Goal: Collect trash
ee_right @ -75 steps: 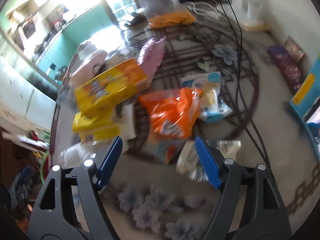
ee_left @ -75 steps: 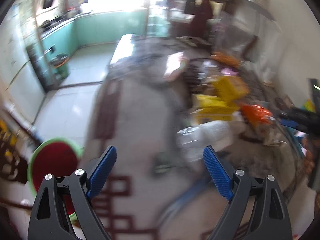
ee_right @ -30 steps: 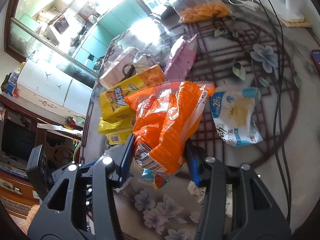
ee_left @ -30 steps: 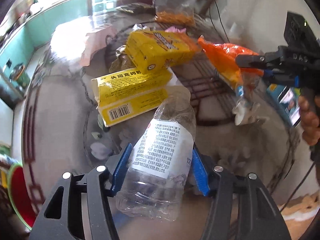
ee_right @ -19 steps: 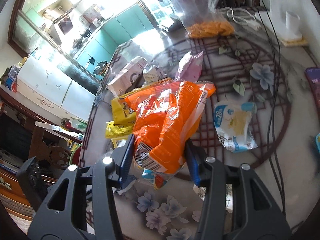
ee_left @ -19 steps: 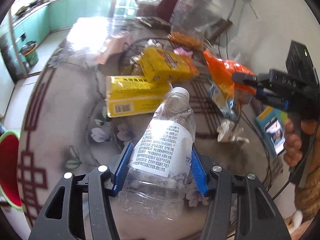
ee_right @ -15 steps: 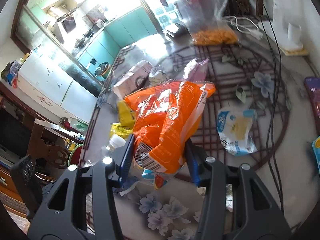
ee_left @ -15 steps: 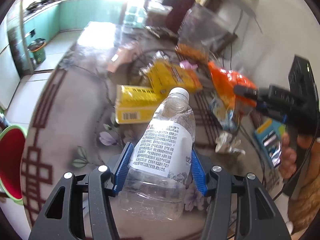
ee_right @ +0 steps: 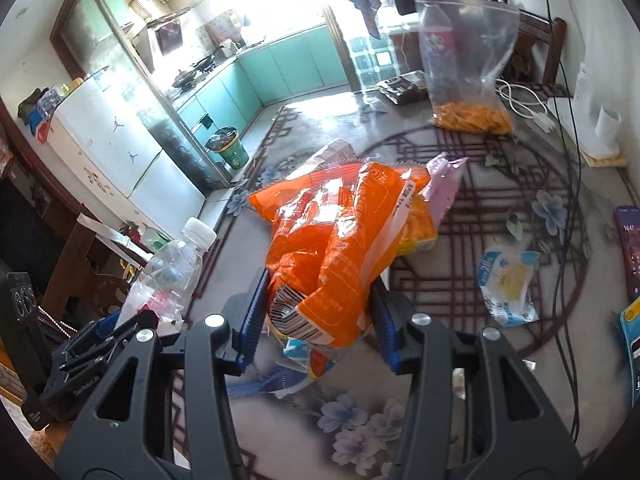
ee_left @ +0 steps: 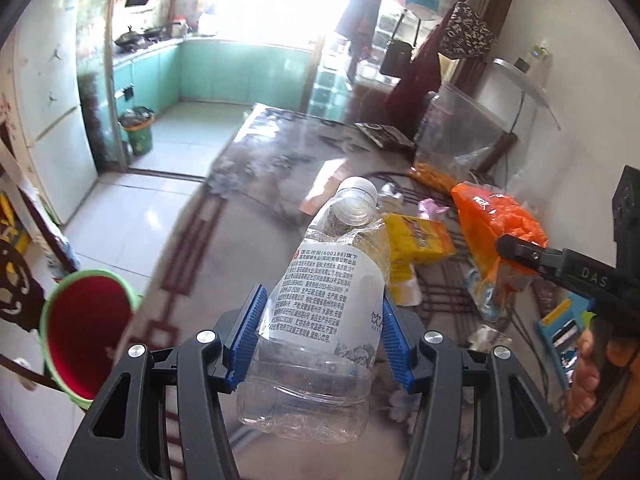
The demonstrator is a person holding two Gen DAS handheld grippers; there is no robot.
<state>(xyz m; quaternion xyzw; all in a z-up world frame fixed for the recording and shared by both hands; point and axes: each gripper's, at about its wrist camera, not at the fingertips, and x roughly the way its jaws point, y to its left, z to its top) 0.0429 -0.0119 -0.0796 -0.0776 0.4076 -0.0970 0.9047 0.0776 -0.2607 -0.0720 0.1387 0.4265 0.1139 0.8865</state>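
Carrying two pieces of trash at once is the step in hand, judging by how both loads hang clear of the table (ee_left: pixel 224 240). The left gripper (ee_left: pixel 320 336) has its blue pads clamped on the sides of an empty clear bottle (ee_left: pixel 320 320), cap pointing away, the thin plastic dented under the squeeze. The right gripper (ee_right: pixel 316 320) is closed partway on a crumpled orange bag (ee_right: pixel 332 248), pinched near its barcode end.

Next comes the drop, probably into the red bin (ee_left: pixel 84 332) with the green rim that stands on the floor beside the table's edge, low on the left in the left wrist view. That calls for swinging each load over the rim before letting go; the bottle is already nearer.

Left behind on the table are a yellow box (ee_left: pixel 416 240), a white and blue packet (ee_right: pixel 508 284) and a zip bag (ee_right: pixel 468 60) of orange snacks.

The bottle's white label carries dense Chinese print with "(600186)" legible. The packet shows "28". The right gripper's body reads "DAS" in the left view.
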